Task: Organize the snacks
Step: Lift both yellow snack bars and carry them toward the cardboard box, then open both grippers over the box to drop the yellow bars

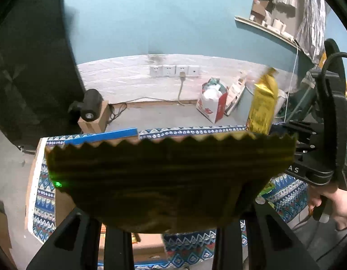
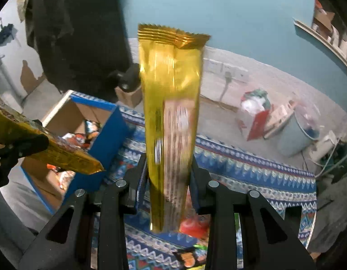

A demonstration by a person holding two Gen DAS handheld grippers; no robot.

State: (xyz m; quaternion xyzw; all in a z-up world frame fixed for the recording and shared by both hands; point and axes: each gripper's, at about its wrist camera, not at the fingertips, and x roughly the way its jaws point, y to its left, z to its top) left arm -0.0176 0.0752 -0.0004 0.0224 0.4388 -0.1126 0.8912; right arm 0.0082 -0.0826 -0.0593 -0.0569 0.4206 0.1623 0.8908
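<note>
My left gripper [image 1: 171, 220] is shut on a gold snack packet [image 1: 169, 177] with a zigzag edge, which fills the middle of the left wrist view. The same packet [image 2: 49, 148] shows at the left of the right wrist view, above a blue cardboard box [image 2: 110, 139] that holds several snacks. My right gripper [image 2: 169, 180] is shut on a long gold snack packet [image 2: 171, 112] and holds it upright. That packet [image 1: 262, 105] and the right gripper [image 1: 292, 139] show at the right of the left wrist view.
A table with a blue patterned cloth [image 2: 252, 168] lies below both grippers. Loose snacks [image 2: 191, 225] lie on it under the right gripper. On the floor behind stand a red and white bag [image 1: 211, 103], a bin [image 2: 294, 135] and a wall socket strip [image 1: 173, 70].
</note>
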